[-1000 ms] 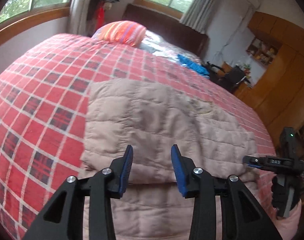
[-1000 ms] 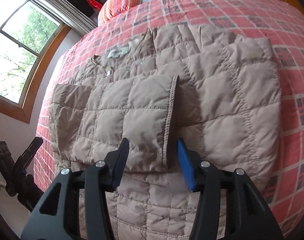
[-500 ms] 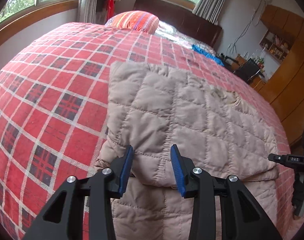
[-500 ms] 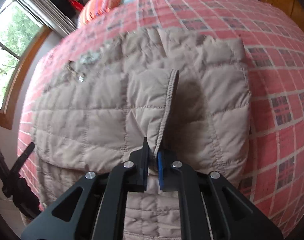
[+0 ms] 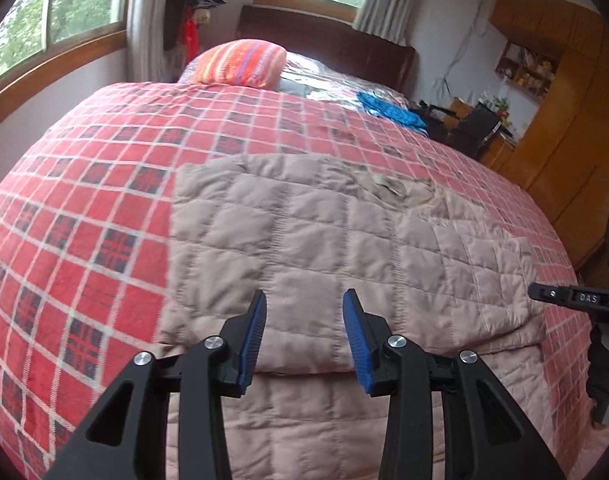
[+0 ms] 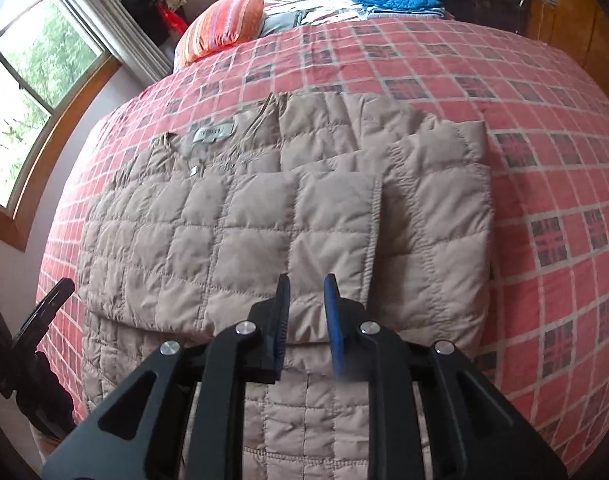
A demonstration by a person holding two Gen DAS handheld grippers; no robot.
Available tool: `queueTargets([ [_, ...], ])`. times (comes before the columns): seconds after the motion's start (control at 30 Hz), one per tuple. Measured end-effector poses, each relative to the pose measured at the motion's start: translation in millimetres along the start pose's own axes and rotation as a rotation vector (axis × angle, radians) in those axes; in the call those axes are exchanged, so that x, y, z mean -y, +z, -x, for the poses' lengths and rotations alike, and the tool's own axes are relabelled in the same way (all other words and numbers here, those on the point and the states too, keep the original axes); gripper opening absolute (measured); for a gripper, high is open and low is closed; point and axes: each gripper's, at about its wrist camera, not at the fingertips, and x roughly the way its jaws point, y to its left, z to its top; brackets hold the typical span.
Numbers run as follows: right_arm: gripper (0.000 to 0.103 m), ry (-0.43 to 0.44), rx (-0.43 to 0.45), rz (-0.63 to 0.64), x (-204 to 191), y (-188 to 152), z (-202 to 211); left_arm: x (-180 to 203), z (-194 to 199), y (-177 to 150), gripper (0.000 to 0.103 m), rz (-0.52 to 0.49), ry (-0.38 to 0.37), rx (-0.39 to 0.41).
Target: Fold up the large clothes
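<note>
A beige quilted jacket (image 6: 240,240) lies flat on the red plaid bedspread (image 6: 564,184), collar and label (image 6: 213,133) toward the pillow. A sleeve (image 6: 328,216) is folded across its front, and its cuff edge runs just ahead of my right gripper (image 6: 307,284). That gripper is open above the jacket's lower part, with nothing between its fingers. My left gripper (image 5: 304,300) is open too and hovers over the jacket (image 5: 324,240) near its folded left side. The right gripper (image 5: 576,300) also shows at the edge of the left wrist view.
An orange striped pillow (image 5: 240,62) and a blue garment (image 5: 388,110) lie near the dark headboard (image 5: 336,44). Wooden cabinets (image 5: 564,128) stand along the right, and windows (image 6: 32,80) run along the left wall. The bedspread stretches bare on both sides of the jacket.
My right gripper, shut on the sleeve's cuff edge half a second ago, has opened and let it go. The sleeve now lies flat. The left gripper stayed open and drew back slightly.
</note>
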Motion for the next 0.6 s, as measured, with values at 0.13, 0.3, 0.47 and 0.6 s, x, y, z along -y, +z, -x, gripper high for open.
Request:
queueTargets([
  [0.13,0.018,-0.066,-0.036,-0.011,2.7,3.5,-19.9,10.8,-27.8,-6.6,0.04,-0.026,0.021,-0.062],
  [0.3,0.013,-0.048,-0.072,-0.036,23.4,-2.0,-45.4,-3.5,-52.3,-16.4,0.041,0.003,0.035,-0.118],
  [0.47,0.013,-0.021,-0.068,-0.012,22.3,-1.1,-49.4,-3.7,-55.8,-17.2,0.041,-0.006,0.044,-0.117],
  [0.6,0.024,0.039,-0.019,0.007,22.0,-7.3,-26.7,-7.6,-42.6,-16.6,0.041,0.019,0.033,-0.127],
])
